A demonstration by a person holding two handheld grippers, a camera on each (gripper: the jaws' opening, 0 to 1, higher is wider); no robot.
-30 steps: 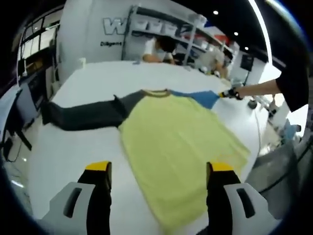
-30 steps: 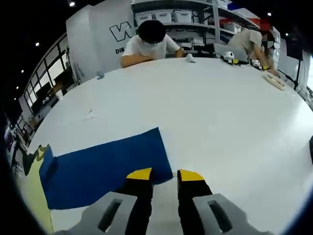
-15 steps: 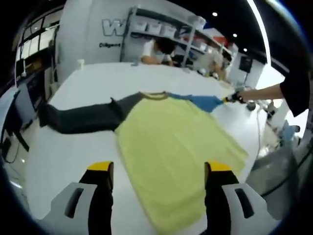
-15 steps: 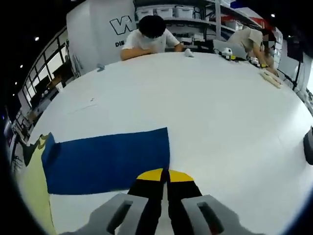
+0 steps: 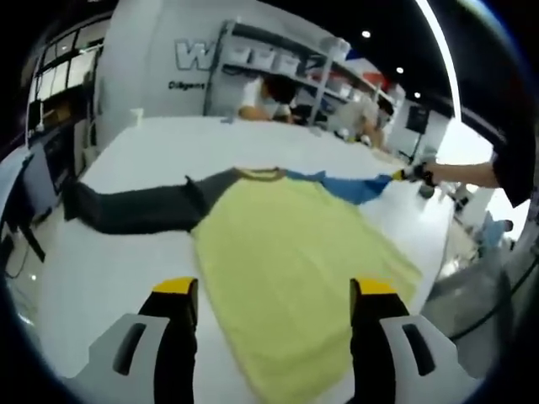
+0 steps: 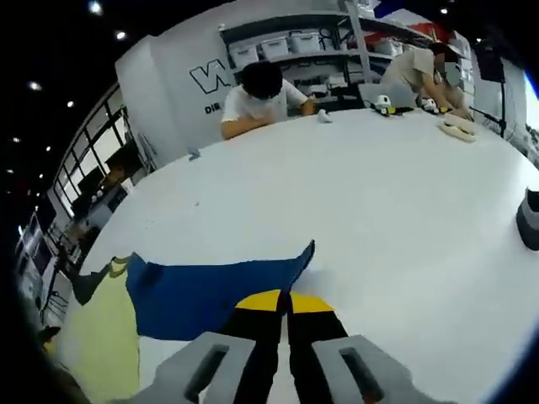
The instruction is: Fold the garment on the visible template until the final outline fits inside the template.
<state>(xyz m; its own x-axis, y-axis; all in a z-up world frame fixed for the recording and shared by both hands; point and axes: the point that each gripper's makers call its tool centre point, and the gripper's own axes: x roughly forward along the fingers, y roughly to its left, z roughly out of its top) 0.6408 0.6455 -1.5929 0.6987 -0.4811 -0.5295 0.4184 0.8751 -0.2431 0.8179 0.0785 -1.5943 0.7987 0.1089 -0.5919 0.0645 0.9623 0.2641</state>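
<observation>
A long-sleeved shirt lies flat on the white table point(image 5: 126, 278). Its body is yellow point(image 5: 286, 252), one sleeve is dark grey point(image 5: 135, 206) and the other is blue point(image 5: 349, 187). My left gripper point(image 5: 271, 290) hangs open above the shirt's near hem, touching nothing. My right gripper point(image 6: 278, 299) is shut on the cuff end of the blue sleeve point(image 6: 210, 290), whose edge rises off the table by the jaws. From the left gripper view the right gripper point(image 5: 413, 174) shows at the blue sleeve's tip, held by a hand. The yellow body point(image 6: 97, 337) lies at lower left in the right gripper view.
Two people point(image 6: 261, 93) point(image 6: 421, 67) lean on the table's far edge, with small objects point(image 6: 387, 105) point(image 6: 459, 126) beside them. A dark object point(image 6: 529, 219) sits at the table's right edge. Shelves with bins point(image 6: 295, 46) stand behind. The table point(image 6: 379, 194) runs wide and bare beyond the sleeve.
My right gripper has shut on the blue sleeve's cuff and raised it, so the sleeve's end now bunches and lifts. The left gripper stays open over the hem.
</observation>
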